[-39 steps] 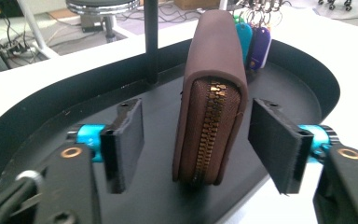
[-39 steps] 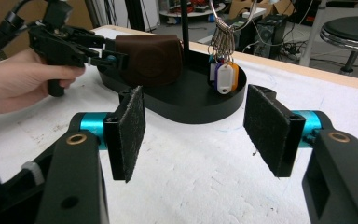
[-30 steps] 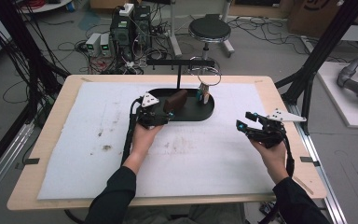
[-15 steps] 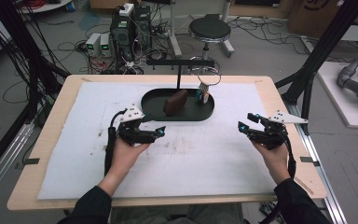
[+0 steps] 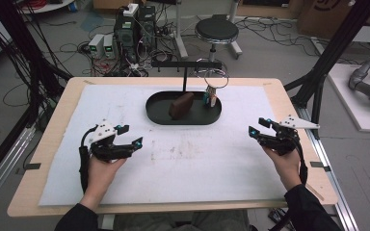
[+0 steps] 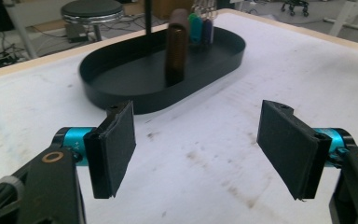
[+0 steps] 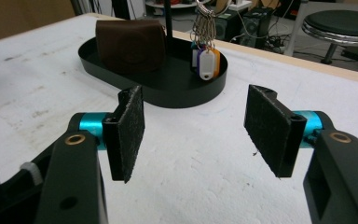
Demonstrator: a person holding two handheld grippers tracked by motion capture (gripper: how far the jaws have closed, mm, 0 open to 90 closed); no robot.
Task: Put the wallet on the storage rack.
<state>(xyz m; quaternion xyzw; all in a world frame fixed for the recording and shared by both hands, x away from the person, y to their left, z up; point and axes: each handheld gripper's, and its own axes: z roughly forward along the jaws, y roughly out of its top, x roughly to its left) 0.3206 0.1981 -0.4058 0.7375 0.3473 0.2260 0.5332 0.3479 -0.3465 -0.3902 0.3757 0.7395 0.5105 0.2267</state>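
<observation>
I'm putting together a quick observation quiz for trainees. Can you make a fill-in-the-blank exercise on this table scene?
1. The brown pouch stands inside the black oval ____.
2. The key tags hang from metal ____ on the stand.
3. The left gripper has its jaws ____, with nothing between them.
4. The right gripper hovers over the ____ mat.

Missing words: tray; rings; open; white

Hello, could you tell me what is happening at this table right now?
A person holds a two-jaw gripper in each hand over a white mat. The left gripper and the right gripper are both open and hold nothing. A brown leather case stands in the black oval tray, beside key tags that hang from a small stand. Neither gripper touches the tray.
</observation>
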